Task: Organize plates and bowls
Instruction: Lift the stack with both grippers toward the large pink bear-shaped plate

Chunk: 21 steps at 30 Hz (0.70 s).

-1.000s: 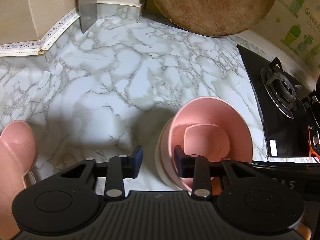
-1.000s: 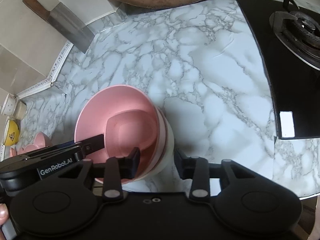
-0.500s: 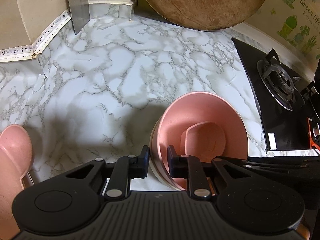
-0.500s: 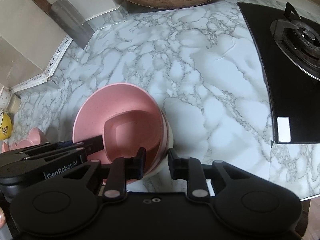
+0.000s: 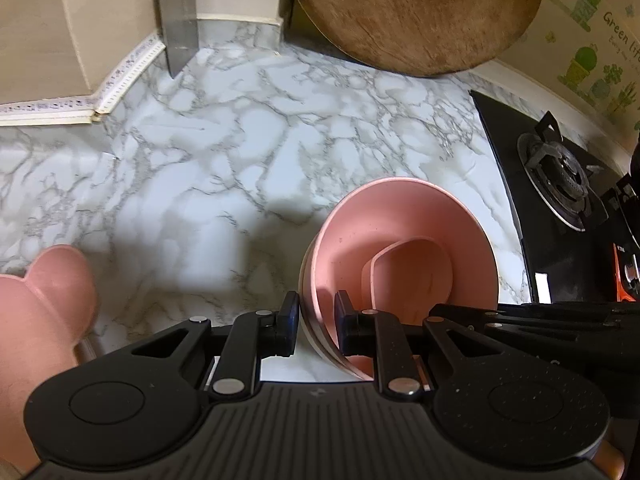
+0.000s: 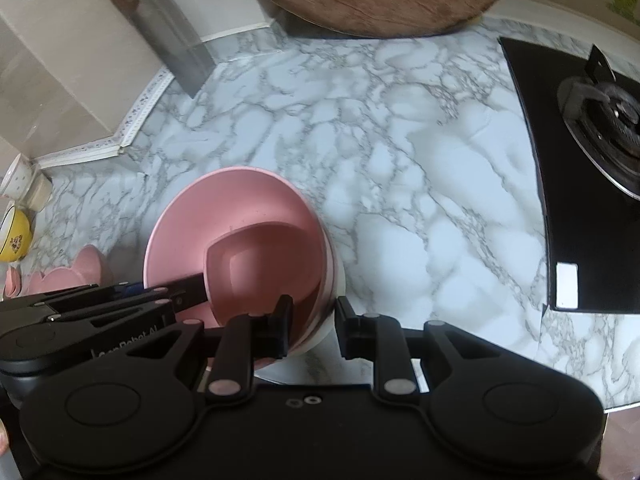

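Pink bowl stack point(image 5: 404, 256): near rim hidden behind both tools. Left tool point(image 5: 316, 326) and right tool point(image 6: 310, 330) now pinch opposite rims; a second ago both stood wider.

**Left claw clamped on the bowl stack's rim**

The left claw point(image 5: 316, 326) grips the near rim of the stacked bowls point(image 5: 404, 248), one finger outside the stack, the other inside the pink top bowl, which holds a smaller squarish pink dish point(image 5: 416, 276). The stack sits tilted on the marble worktop point(image 5: 224, 160). A pink bear-eared plate point(image 5: 44, 300) lies at the left, well apart. The right claw's black frame point(image 5: 560, 316) reaches in from the right.
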Available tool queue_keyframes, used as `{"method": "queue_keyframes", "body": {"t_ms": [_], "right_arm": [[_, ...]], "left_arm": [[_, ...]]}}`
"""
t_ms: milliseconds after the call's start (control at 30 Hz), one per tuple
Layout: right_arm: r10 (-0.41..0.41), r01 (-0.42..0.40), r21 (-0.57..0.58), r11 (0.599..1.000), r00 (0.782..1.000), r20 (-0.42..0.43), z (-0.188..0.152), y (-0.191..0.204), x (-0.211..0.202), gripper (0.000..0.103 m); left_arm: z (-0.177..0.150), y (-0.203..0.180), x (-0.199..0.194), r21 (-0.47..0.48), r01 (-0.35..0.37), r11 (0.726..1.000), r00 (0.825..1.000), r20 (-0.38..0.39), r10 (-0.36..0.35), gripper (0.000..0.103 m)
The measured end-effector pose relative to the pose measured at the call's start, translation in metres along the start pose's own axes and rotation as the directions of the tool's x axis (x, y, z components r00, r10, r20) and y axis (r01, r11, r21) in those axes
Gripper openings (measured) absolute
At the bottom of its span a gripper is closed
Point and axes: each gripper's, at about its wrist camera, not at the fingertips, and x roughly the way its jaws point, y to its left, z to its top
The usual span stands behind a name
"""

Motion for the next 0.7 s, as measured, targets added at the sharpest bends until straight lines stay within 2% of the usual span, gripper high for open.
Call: {"method": "queue_keyframes", "body": {"t_ms": [367, 700], "right_arm": [[0.049, -0.046, -0.108, 0.993, 0.998, 0.029, 0.010, 0.045, -0.013, 0.023], [0.118, -0.108, -0.220, 0.969, 0.993, 0.031, 0.011, 0.096, -0.014, 0.023]], "left_arm": [[-0.001, 0.028, -0.036, -0.046, -0.053, 0.998, 0.997, 0.046, 0.055, 0.018], [-0.008, 0.070, -0.070, -0.129, -0.118, 0.985, 0.988, 0.088, 0.130, 0.018]]}}
